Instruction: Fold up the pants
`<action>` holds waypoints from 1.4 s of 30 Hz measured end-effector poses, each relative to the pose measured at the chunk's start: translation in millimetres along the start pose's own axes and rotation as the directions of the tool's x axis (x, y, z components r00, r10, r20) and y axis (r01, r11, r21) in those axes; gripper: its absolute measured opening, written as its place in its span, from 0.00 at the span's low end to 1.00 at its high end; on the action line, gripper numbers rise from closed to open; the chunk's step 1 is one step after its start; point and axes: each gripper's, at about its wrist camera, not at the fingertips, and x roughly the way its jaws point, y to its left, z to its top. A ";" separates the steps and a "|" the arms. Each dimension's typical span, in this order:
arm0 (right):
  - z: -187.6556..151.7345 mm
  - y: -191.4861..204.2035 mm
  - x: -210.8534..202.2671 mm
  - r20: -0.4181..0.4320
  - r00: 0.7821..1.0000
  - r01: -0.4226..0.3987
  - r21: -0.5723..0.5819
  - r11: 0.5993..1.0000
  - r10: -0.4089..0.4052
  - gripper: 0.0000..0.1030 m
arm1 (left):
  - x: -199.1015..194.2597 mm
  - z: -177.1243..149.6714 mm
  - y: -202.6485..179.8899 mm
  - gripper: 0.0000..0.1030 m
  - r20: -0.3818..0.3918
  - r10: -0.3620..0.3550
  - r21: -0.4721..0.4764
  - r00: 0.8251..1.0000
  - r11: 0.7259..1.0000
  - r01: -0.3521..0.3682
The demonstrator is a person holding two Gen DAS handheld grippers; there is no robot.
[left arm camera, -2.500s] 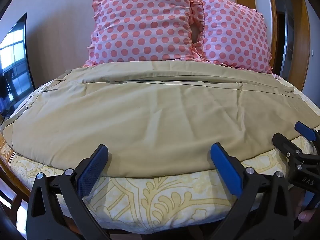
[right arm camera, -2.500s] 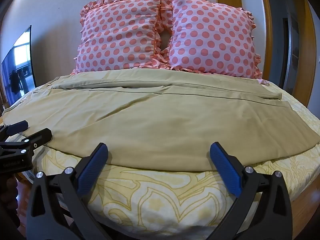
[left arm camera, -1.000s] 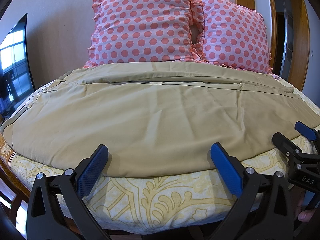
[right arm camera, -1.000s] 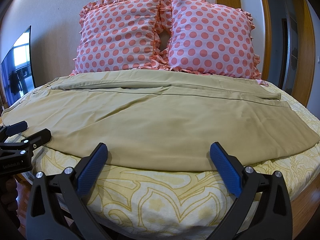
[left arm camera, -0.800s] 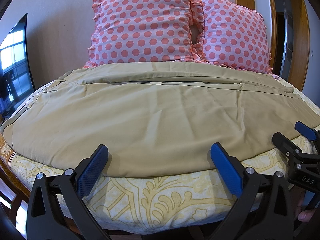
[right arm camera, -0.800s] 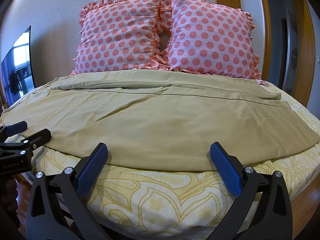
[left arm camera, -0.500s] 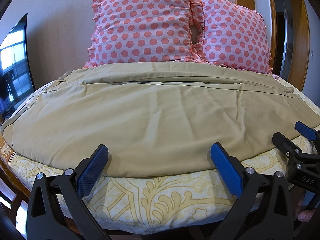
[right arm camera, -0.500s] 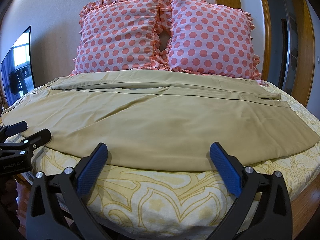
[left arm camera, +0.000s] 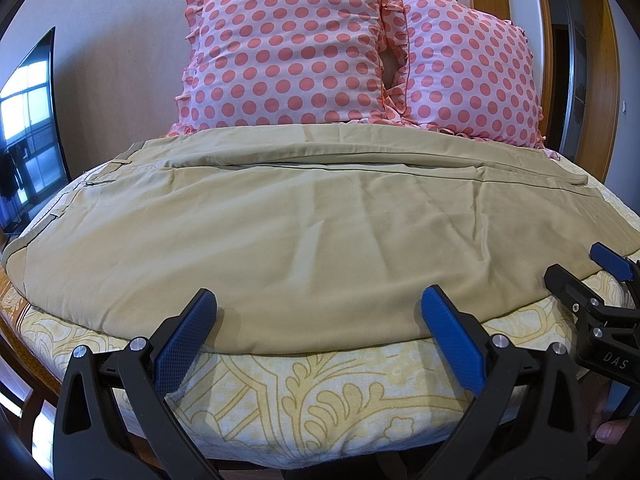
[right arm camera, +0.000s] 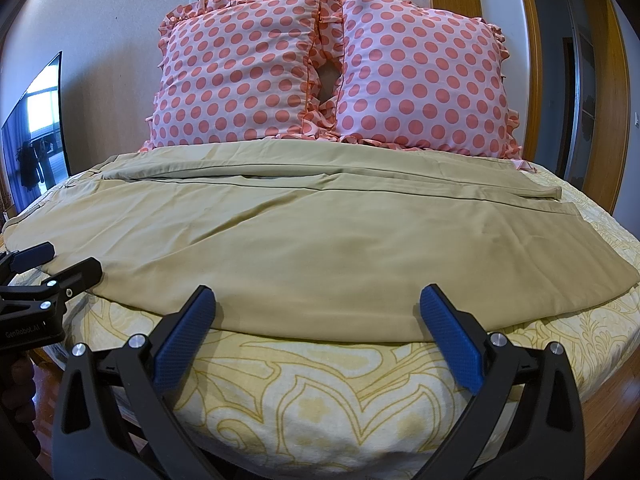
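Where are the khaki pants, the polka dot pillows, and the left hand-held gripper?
khaki pants [left arm camera: 320, 240], left wrist view, middle of the near leg.
polka dot pillows [right arm camera: 240, 76], right wrist view, face of the left one.
left hand-held gripper [left arm camera: 320, 320], left wrist view, midway between its open blue fingertips.

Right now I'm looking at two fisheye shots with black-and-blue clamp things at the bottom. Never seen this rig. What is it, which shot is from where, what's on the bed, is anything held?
There is no robot arm here. A person holds a two-finger tool in each hand, and each tool carries a fisheye camera that looks forward along its fingers.

One picture comes from the left tool, the other from the right tool. The black arms with blue pads at the bottom of each picture are that tool's own fingers. Each view also catches the other tool at its edge.

On the bed, over a yellow patterned sheet, lie tan pants, spread out flat across the bed, waistband to the left. Two pink polka-dot pillows stand against the wall behind.

Nothing is held. Both tools are open and sit near the front edge of the pants without gripping them.
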 end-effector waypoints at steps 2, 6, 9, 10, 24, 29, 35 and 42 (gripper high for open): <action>0.1 0.0 0.0 0.000 1.000 0.000 0.000 1.000 0.000 0.98 | 0.0 0.0 0.0 0.99 0.000 0.000 0.000 1.000 1.000 0.000; 0.2 0.0 -0.1 0.000 1.000 0.000 0.000 1.000 0.000 0.98 | -0.1 -0.1 0.0 0.99 0.001 0.000 0.000 1.000 1.000 0.000; 0.4 -0.1 -0.1 0.000 1.000 0.000 0.000 1.000 0.000 0.98 | -0.1 0.0 0.0 0.99 0.001 0.000 0.000 1.000 1.000 0.000; 0.4 0.0 -0.1 0.000 1.000 0.000 0.000 1.000 0.000 0.98 | 0.0 0.0 0.0 0.99 0.001 0.000 0.000 1.000 1.000 0.000; 0.6 -0.2 -0.6 0.000 1.000 0.000 0.000 1.000 0.000 0.98 | -0.1 0.0 0.0 0.99 0.001 0.000 0.000 1.000 1.000 0.000; 0.6 0.0 -0.6 0.001 1.000 0.000 0.000 1.000 0.000 0.98 | -0.1 0.0 0.0 0.99 0.001 0.000 0.000 1.000 1.000 0.000; -0.3 -0.5 -1.7 0.009 1.000 -0.001 -0.001 1.000 0.001 0.98 | -0.1 0.0 0.0 0.99 0.001 0.000 0.000 1.000 1.000 0.000; 5.7 -5.3 -0.2 -0.024 0.999 -0.045 -0.015 0.999 0.044 0.98 | 0.7 1.4 0.1 0.99 -0.014 -0.001 0.003 1.000 1.000 0.001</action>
